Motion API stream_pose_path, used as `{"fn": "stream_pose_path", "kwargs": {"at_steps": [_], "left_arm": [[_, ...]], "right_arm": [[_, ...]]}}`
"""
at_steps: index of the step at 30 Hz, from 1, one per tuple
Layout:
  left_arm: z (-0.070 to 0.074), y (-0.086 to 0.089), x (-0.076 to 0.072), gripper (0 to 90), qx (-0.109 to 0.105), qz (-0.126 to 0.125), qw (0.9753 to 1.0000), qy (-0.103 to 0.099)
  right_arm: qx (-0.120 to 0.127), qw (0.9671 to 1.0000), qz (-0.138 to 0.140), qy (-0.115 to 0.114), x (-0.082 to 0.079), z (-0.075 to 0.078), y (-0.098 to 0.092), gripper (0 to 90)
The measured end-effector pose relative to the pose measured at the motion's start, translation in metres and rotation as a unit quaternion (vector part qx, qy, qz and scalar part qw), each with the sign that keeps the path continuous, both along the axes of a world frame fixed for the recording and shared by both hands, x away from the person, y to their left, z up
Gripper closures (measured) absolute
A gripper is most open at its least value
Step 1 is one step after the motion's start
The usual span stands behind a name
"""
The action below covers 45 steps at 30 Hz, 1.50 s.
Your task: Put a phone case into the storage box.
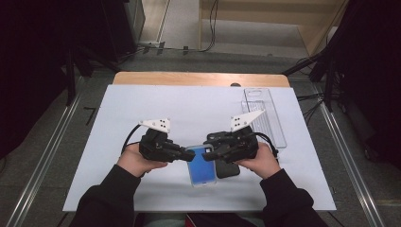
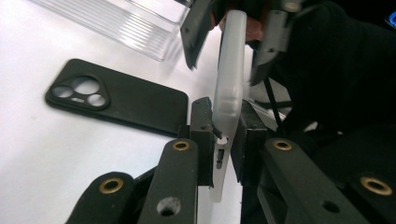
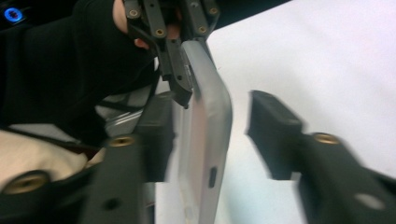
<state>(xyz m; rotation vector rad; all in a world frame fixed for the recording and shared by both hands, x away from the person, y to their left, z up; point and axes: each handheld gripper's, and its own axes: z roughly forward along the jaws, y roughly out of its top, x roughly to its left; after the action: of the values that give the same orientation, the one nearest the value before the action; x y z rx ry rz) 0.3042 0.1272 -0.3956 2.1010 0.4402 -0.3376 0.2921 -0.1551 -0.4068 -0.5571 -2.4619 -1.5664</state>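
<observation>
A phone in a pale translucent case [image 1: 201,166], blue screen up, sits between both grippers near the table's front. My left gripper [image 1: 190,154] is shut on the phone's left edge; in the left gripper view its jaws clamp the phone's rim [image 2: 229,93] near a side cut-out. My right gripper [image 1: 211,150] stands open around the opposite edge. In the right gripper view the phone [image 3: 205,121] lies against the left jaw, with a gap to the right jaw. A black phone case [image 1: 228,169] lies flat on the sheet under the right hand, camera cut-outs showing [image 2: 116,100].
A clear ribbed plastic tray [image 1: 263,116] lies at the back right of the white sheet [image 1: 142,104]. The wooden table edge [image 1: 198,78] runs along the far side. Dark equipment and cables stand on the floor at both sides.
</observation>
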Motion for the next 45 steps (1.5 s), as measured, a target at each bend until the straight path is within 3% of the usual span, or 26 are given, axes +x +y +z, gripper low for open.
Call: {"fn": "stream_pose_path", "kwargs": {"at_steps": [2,5,9,12,13,15,17,22,28,33,36,38,45], "left_arm": [[0.001,0.002,0.003,81.2,0.008,0.018,0.9997,0.012],[0.000,0.006,0.004,81.1,0.015,0.040,0.9991,0.003],[0.003,0.010,0.006,81.1,0.010,0.073,0.9973,0.008],[0.006,0.011,0.006,81.1,0.006,0.094,0.9955,0.003],[0.006,0.012,0.006,81.1,0.005,0.098,0.9951,-0.001],[0.008,0.012,0.005,81.0,0.003,0.108,0.9941,-0.010],[0.009,0.012,0.005,81.1,0.005,0.122,0.9924,-0.011],[0.011,0.012,0.005,81.0,0.013,0.153,0.9882,-0.010],[0.014,0.013,0.005,81.0,0.016,0.197,0.9802,-0.005],[0.016,0.012,0.004,81.0,0.020,0.225,0.9741,0.004],[0.016,0.010,0.003,80.9,0.025,0.238,0.9708,0.008],[0.015,0.009,0.003,81.0,0.022,0.243,0.9697,0.012],[0.013,0.000,0.000,81.0,0.042,0.255,0.9655,0.027]], "right_arm": [[-0.003,0.9997,-0.024,-0.004,0.000,0.000,0.000,34.4],[0.002,0.9987,-0.044,-0.024,-0.002,0.000,-0.002,27.5],[-0.007,0.9958,-0.088,-0.023,0.000,-0.001,-0.002,24.2],[-0.009,0.9953,-0.092,-0.029,0.000,-0.005,-0.003,22.3],[-0.012,0.9935,-0.107,-0.035,0.000,-0.006,-0.003,19.9],[-0.018,0.9914,-0.127,-0.024,0.001,-0.009,-0.002,12.8],[-0.027,0.9894,-0.142,-0.011,0.002,-0.012,-0.001,0.0],[-0.033,0.9843,-0.173,-0.009,-0.001,-0.014,0.003,0.0],[-0.038,0.9796,-0.197,-0.002,-0.008,-0.015,0.011,0.0],[-0.058,0.9677,-0.245,-0.010,-0.013,-0.016,0.020,0.0],[-0.058,0.9651,-0.255,-0.012,-0.015,-0.018,0.026,0.0],[-0.060,0.9611,-0.269,-0.014,-0.017,-0.019,0.030,0.0],[-0.065,0.9594,-0.274,-0.018,-0.020,-0.024,0.041,0.0]]}}
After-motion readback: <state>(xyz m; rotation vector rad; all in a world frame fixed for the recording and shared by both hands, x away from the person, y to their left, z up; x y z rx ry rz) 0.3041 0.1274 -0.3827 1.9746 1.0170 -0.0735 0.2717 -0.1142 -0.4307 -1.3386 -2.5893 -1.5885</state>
